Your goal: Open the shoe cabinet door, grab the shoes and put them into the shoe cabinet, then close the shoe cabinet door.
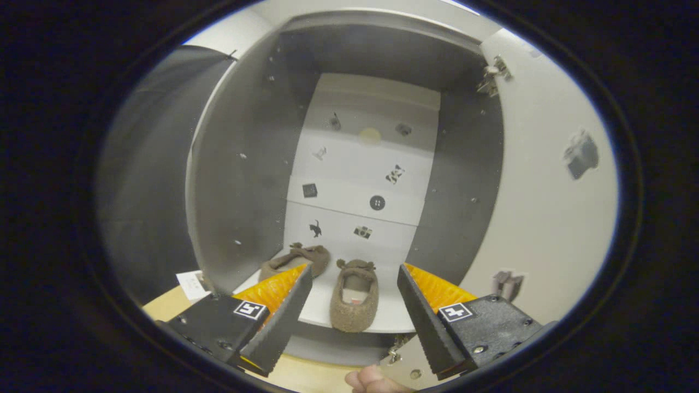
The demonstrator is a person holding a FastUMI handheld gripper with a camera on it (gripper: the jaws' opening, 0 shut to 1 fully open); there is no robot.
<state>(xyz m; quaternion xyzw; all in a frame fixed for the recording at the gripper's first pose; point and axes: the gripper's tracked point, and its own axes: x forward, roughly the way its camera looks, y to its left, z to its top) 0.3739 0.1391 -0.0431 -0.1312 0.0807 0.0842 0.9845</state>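
The shoe cabinet point(240, 180) stands wide open, its grey side walls framing a pale back panel dotted with small dark stickers point(377, 202). Its door point(546, 207) is swung out beyond the right finger, hinges point(494, 73) showing on the inner face. On the white bottom shelf point(393, 316) sit both brown slippers: one point(354, 297) lies between the fingers with its heel toward the front edge, the other point(297, 261) rests farther back, just behind the left finger's tip. The gripper point(355, 281) has its fingers spread apart and holds nothing; neither touches a slipper. A fingertip point(371, 379) of the person's hand peeks in below. As I judge it, opening and loading are done, and closing the door is what remains.
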